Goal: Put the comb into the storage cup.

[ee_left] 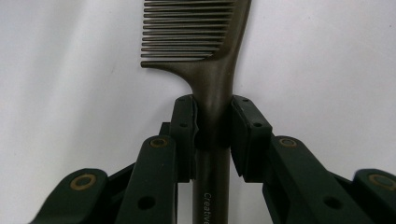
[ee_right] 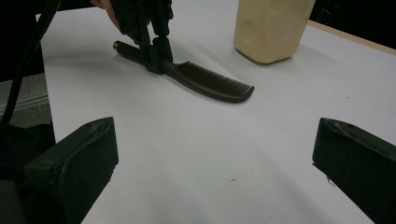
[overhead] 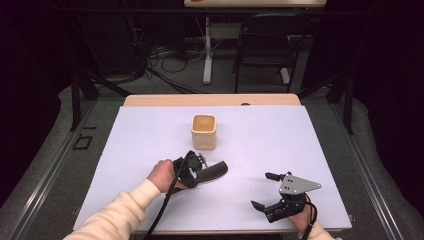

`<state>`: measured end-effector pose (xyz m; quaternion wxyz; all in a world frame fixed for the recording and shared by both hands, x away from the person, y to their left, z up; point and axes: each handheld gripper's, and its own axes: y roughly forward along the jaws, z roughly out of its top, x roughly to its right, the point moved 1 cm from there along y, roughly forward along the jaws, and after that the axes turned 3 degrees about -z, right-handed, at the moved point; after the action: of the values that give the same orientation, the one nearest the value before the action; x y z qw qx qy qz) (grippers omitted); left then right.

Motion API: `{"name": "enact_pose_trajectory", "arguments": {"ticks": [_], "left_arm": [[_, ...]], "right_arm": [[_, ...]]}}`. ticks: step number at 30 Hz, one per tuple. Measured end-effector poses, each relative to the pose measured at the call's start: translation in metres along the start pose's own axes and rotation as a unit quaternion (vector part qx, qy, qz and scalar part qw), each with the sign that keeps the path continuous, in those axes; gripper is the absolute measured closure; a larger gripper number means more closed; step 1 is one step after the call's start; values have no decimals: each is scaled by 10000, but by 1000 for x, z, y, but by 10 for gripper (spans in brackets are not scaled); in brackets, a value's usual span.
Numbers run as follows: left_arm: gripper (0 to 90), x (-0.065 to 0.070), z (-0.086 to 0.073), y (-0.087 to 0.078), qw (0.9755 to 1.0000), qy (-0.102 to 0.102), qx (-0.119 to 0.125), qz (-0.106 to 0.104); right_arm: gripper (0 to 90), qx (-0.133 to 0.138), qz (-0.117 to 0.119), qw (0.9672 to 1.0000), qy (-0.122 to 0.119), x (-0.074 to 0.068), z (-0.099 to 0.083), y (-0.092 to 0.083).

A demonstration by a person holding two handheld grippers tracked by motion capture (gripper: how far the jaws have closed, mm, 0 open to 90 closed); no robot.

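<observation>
A dark plastic comb (ee_right: 196, 77) with fine teeth lies flat on the white counter (overhead: 150, 130), its handle clamped between the left gripper's (ee_left: 212, 123) pads. Behind it, well apart, stands a cream square-sided cup (overhead: 204, 131). The right gripper (overhead: 261, 190) rests near the front edge, jaws wide and empty.

Cream square cup (overhead: 204, 131) on white table (overhead: 150, 130) — black chair (overhead: 267, 42) beyond.
</observation>
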<state>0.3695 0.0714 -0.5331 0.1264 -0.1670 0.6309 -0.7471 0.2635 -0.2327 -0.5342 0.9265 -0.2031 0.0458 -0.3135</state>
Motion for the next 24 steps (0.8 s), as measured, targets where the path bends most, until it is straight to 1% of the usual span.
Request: {"name": "enact_pose_trajectory", "arguments": {"ticks": [3, 8, 9, 10, 11, 14, 17, 24], "left_arm": [[727, 0, -1, -2, 9999, 12, 92, 38], [728, 1, -2, -5, 9998, 10, 204, 20], [728, 1, -3, -5, 9996, 14, 262, 54], [728, 2, -4, -6, 9996, -23, 288, 14], [729, 2, -4, -8, 9995, 7, 301, 40], [729, 3, -6, -11, 9991, -32, 421, 14], [728, 4, -8, -13, 9988, -13, 481, 37], [729, 6, -12, -21, 9969, -36, 780, 45]], "right_arm": [[0, 2, -14, 10000, 2, 0, 0, 0], [0, -10, -26, 10000, 39, 0, 0, 0], [0, -7, -26, 10000, 41, 0, 0, 0], [0, -9, -18, 10000, 25, 0, 0, 0], [0, -11, -10, 10000, 12, 0, 0, 0], [0, 5, -23, 10000, 23, 0, 0, 0], [0, -7, -15, 10000, 36, 0, 0, 0], [0, -9, -32, 10000, 46, 0, 0, 0]]}}
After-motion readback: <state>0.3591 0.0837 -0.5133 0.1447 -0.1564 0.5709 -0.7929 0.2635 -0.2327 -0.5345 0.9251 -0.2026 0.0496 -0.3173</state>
